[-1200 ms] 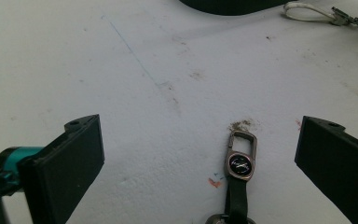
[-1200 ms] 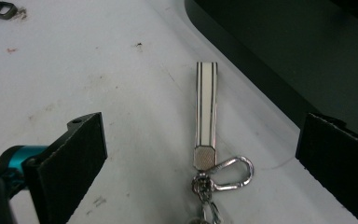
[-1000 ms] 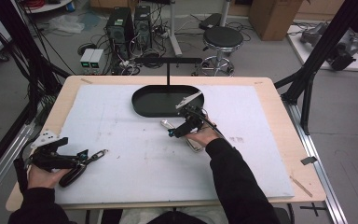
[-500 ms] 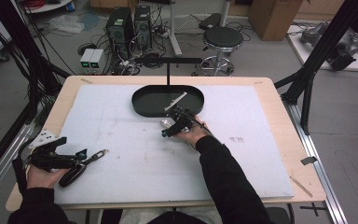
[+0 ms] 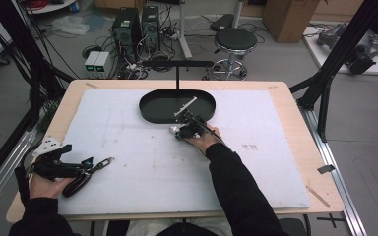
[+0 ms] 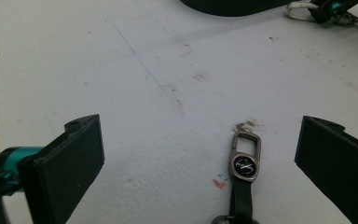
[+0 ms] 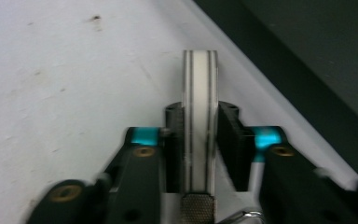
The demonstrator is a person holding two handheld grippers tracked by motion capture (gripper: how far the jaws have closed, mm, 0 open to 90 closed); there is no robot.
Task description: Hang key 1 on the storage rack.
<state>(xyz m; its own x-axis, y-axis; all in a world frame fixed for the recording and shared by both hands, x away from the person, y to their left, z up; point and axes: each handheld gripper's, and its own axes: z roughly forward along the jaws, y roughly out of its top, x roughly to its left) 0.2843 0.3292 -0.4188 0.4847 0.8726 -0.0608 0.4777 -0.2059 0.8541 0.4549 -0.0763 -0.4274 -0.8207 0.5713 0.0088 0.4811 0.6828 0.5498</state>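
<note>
Clamping a white ring (image 7: 199,121) on edge beside the black tray (image 5: 152,110), the right gripper (image 7: 199,140) has just closed while the left gripper (image 6: 200,158) gapes over a key strap (image 6: 244,172).

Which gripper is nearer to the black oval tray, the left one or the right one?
Right. The right gripper sits just beside the black oval tray at its near rim, shut on a white ring. The left gripper is far away, near the table's front left corner.

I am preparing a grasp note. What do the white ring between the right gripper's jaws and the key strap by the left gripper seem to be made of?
The white ring looks like hard, smooth plastic or ceramic: a matte white edge with two thin grey lines. I cannot tell which. The key strap seems dark woven fabric or leather with a brushed grey metal clip and a glossy black emblem.
</note>
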